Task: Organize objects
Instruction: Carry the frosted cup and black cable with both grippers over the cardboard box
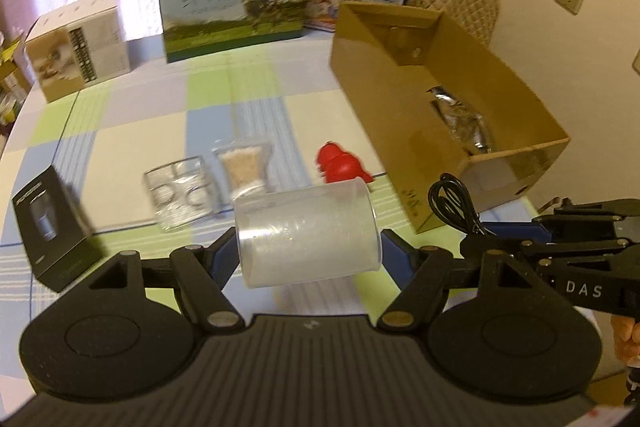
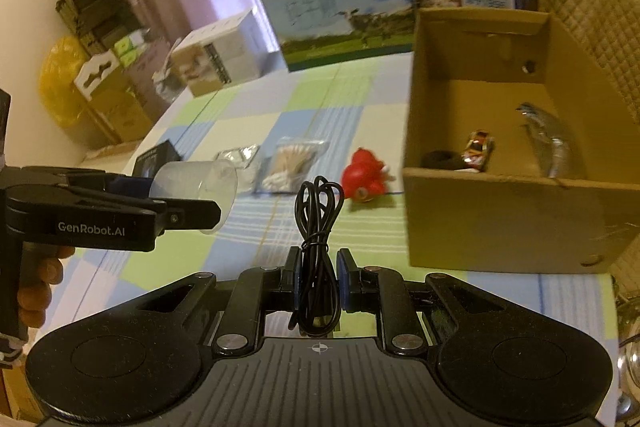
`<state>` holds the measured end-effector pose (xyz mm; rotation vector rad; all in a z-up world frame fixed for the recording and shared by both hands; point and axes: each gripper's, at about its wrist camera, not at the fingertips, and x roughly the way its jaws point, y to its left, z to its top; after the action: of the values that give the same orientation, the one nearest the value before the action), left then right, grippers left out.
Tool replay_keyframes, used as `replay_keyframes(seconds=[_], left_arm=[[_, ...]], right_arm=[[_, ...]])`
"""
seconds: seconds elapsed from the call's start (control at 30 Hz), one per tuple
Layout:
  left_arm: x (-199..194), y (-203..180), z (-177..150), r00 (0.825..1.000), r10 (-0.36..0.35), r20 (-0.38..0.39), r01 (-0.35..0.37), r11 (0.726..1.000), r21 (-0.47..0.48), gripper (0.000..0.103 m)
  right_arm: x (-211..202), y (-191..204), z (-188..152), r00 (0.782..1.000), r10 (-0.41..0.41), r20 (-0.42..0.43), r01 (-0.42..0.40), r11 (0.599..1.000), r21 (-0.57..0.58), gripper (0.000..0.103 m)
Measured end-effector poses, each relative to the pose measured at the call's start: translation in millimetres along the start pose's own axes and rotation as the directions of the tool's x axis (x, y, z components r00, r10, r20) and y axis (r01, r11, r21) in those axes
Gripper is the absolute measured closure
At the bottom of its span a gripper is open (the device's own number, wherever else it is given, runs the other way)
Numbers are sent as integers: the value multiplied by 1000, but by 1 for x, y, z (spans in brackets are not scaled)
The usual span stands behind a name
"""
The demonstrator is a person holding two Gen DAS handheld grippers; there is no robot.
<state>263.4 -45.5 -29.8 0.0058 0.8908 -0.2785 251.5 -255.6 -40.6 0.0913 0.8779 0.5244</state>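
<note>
Gripping a clear plastic cup (image 1: 306, 233) across its walls, the left gripper (image 1: 308, 251) holds it on its side above the checked counter (image 1: 248, 115), fingers spread wide to the cup's full width and closed against it. Beside it, the right gripper (image 2: 318, 285) has its fingers drawn nearly together on a bundled black cable (image 2: 318, 227), whose loops stand up free above the pads.

An open cardboard box (image 2: 508, 223) sits at the counter's right side, already containing a silvery packet (image 2: 554, 143), a small printed wrapper (image 2: 478, 147) and a dark ring-shaped item (image 2: 440, 159). A red toy (image 2: 366, 179), a bag of cotton swabs (image 2: 288, 163), a clear blister pack (image 1: 180, 189) and a small black carton (image 1: 50, 227) remain on the counter.

The cup looks light, thin-walled and slick, likely to flex or slip if squeezed hard; a gentle hold across the middle of its wall seems safest. The cable appears limp and springy, best pinched at the tie where the strands gather, since loose loops could snag the box rim.
</note>
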Motion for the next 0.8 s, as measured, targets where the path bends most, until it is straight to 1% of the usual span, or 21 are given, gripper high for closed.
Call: replay_keyframes(seconds=[0.4, 0.8], left_arm=[[2, -43, 24, 999, -21, 47, 20, 1000, 17, 32], [24, -88, 57, 996, -26, 88, 22, 999, 47, 32]], right_arm=[[-34, -35, 20, 997, 12, 73, -13, 1000, 15, 88], [-51, -83, 48, 992, -3, 130, 1, 1000, 16, 88]])
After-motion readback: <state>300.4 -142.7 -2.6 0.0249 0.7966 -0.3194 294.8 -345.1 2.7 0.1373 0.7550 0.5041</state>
